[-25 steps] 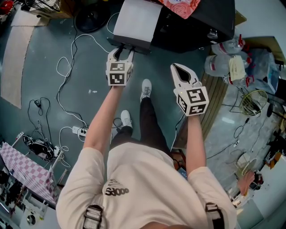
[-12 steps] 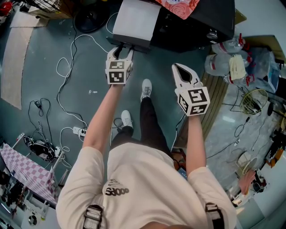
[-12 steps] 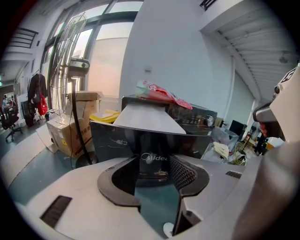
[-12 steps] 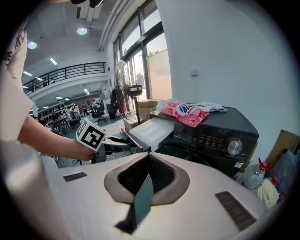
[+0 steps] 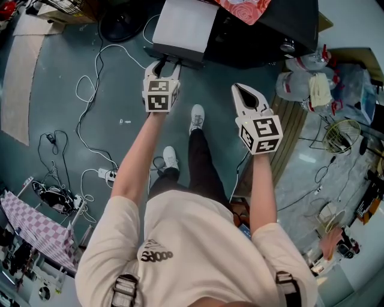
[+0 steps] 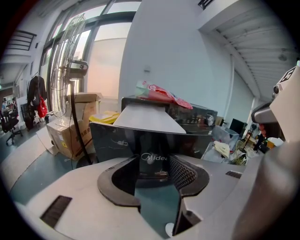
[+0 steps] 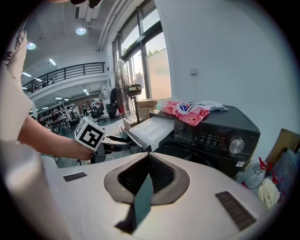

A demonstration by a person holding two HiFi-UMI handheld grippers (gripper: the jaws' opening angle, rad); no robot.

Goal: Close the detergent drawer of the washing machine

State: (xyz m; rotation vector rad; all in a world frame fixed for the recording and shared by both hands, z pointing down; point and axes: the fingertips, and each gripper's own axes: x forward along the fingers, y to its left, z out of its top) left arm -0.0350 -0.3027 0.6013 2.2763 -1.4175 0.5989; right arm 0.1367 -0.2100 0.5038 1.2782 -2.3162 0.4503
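The black washing machine (image 5: 258, 30) stands at the top of the head view, and its detergent drawer (image 5: 183, 27) is pulled far out, pale on top. The drawer's dark front panel (image 6: 154, 145) bears a logo and sits right in front of my left gripper (image 6: 154, 176), whose jaws stand open on either side of it; whether they touch it I cannot tell. From above, the left gripper (image 5: 163, 65) is at the drawer's front edge. My right gripper (image 5: 236, 90) hangs apart to the right, over the floor, jaws shut and empty. From the right gripper (image 7: 149, 155) view, the drawer (image 7: 147, 131) and the machine (image 7: 220, 133) lie ahead.
A pink packet (image 5: 243, 9) lies on the machine's top. Cables (image 5: 90, 90) and a power strip (image 5: 107, 175) trail over the floor at left. Bottles and bags (image 5: 312, 84) crowd the right. A standing fan (image 6: 70, 70) and cardboard boxes (image 6: 70, 133) stand left of the machine.
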